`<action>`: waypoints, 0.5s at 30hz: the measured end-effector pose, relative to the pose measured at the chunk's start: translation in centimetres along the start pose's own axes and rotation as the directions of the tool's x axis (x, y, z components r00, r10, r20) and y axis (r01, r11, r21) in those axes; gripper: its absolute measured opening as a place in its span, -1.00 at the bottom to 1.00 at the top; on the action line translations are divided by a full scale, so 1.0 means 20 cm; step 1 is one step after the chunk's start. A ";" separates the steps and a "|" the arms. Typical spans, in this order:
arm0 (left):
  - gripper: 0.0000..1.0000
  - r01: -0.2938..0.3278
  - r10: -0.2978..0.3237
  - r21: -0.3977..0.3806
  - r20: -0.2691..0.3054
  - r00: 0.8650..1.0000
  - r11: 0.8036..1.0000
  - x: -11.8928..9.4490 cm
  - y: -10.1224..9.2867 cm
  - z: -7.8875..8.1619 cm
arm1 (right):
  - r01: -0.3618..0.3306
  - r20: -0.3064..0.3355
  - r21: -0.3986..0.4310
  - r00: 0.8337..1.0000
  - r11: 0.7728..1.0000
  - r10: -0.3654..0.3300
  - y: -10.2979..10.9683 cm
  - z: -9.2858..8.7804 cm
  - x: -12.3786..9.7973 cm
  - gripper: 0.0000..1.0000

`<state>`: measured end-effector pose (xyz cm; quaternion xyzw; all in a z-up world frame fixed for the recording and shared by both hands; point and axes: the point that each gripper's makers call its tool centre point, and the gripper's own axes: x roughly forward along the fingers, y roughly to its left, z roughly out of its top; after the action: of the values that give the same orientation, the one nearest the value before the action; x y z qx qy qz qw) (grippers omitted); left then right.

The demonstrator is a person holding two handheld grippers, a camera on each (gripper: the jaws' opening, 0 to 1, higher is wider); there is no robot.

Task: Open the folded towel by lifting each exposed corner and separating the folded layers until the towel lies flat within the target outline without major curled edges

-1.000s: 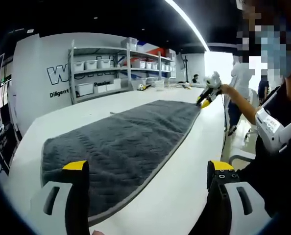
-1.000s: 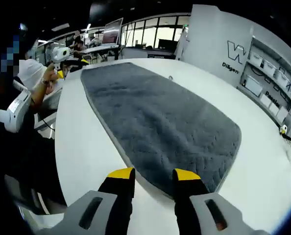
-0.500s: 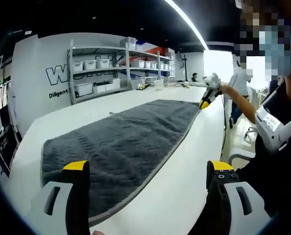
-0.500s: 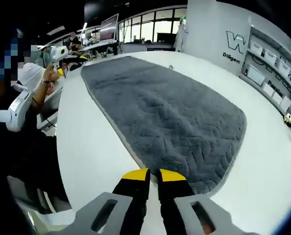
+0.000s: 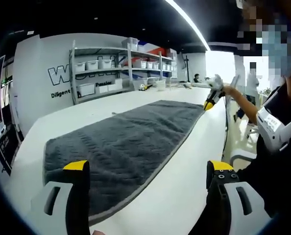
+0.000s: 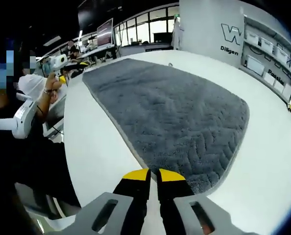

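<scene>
In the left gripper view, the left gripper [image 5: 148, 169], grey-bodied with yellow-tipped black jaws, has its jaws spread wide, one tip over the near end of the long dark grey plush towel [image 5: 128, 142] and the other over bare desk beside it. The towel lies opened out lengthwise along the glossy white desk [image 5: 189, 171], its paler hemmed edge running close to the desk's near side. At the towel's far corner the right gripper [image 5: 211, 98] shows, held in the person's hand [image 5: 227, 89]. In the right gripper view, the right gripper [image 6: 153, 175] has its yellow tips pressed nearly together, a thin slit between them, at the towel's [image 6: 170, 112] near edge; whether cloth is pinched between them cannot be told. The towel's surface there shows a herringbone pile and lies smooth. Beyond it the left gripper [image 6: 62, 73] appears at the far corner. Further back stand metal shelves with white storage bins [image 5: 121, 66] against a white wall with dark lettering [image 5: 69, 81].
</scene>
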<state>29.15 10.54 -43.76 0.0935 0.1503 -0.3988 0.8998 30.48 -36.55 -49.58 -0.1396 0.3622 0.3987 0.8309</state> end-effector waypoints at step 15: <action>0.98 -0.104 0.106 -0.071 0.029 0.994 0.992 -0.11 0.11 -0.03 | 0.128 0.134 -0.037 0.984 0.991 -0.122 0.03 0.15 -0.08 -0.21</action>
<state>29.32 13.62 -43.46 0.0633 0.1440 -0.3470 0.9246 30.89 -35.48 -46.36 -0.1546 0.2882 0.3624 0.8727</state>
